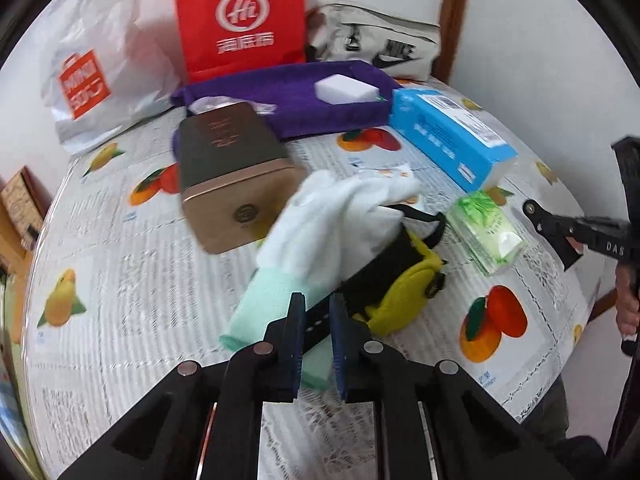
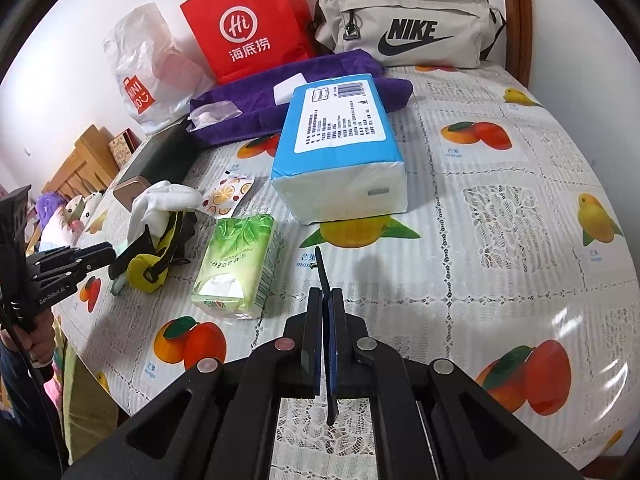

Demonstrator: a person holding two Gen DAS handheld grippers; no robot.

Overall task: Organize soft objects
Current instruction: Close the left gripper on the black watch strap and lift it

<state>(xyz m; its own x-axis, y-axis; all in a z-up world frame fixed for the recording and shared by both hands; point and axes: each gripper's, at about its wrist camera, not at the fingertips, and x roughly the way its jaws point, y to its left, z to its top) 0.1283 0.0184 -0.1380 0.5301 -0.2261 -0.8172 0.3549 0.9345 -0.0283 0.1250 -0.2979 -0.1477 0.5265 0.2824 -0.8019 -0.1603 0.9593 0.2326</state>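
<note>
A white and mint towel (image 1: 320, 232) lies crumpled over a yellow and black pouch (image 1: 400, 284) on the fruit-print tablecloth (image 1: 120, 264). My left gripper (image 1: 316, 312) is shut on a black strap of the pouch, just in front of the towel. My right gripper (image 2: 326, 300) is shut on a thin black strip that sticks out ahead of it, over the table right of the green tissue pack (image 2: 236, 264). The towel (image 2: 164, 200) and pouch (image 2: 160, 256) show at the left in the right wrist view, with the left gripper (image 2: 104, 254) at them.
A blue tissue pack (image 2: 340, 148), a purple towel (image 1: 304, 100) with a white block (image 1: 346, 88) on it, a gold tin (image 1: 228, 168), a red paper bag (image 2: 248, 20), a white plastic bag (image 1: 92, 68) and a beige Nike bag (image 2: 408, 28) stand further back. The right gripper shows at the right edge (image 1: 560, 228).
</note>
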